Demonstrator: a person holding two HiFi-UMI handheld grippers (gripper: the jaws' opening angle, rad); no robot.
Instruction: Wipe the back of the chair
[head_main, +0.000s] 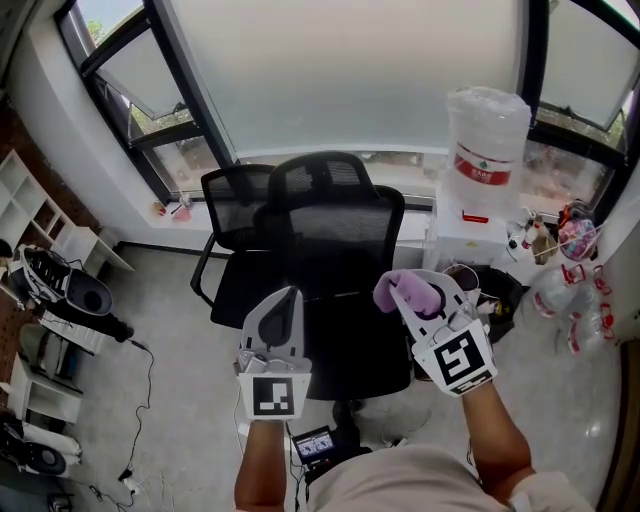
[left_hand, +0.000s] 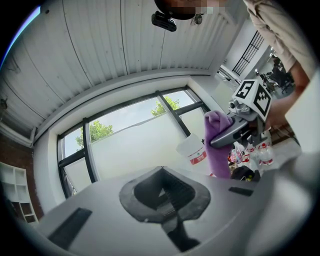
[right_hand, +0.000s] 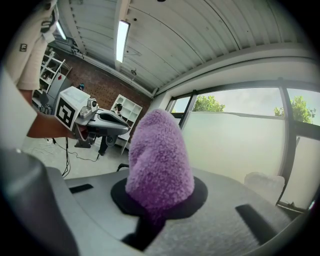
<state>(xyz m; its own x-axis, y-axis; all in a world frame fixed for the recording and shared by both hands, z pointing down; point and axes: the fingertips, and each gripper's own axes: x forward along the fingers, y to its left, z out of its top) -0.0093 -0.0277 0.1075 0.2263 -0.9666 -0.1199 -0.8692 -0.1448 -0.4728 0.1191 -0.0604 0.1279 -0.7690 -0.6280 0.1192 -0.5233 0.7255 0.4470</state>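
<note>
**Gently now: the chair may roll away**

Right now the black office chair (head_main: 340, 330) stands in the middle of the head view, under the big window. Its mesh back (head_main: 335, 235) faces the person, and nothing is touching it.

The right gripper (head_main: 422, 298) is just right of the middle. Its jaws are squeezed on a fluffy purple cloth (head_main: 398, 290), which pokes up from between them. The left gripper (head_main: 285, 300) is just left of the middle. Its jaws are pressed together with nothing in them.

What could go wrong? I think a chair like this can roll or spin. Nothing holds it, so a hard push with the cloth might send it away or turn the back to the side.

Only part of the cloth is pinched, so it could catch on the mesh and get pulled out.

A big water jug (head_main: 487, 140) stands at the upper right, near the chair. A wide swing of the right arm might bump it.
</note>
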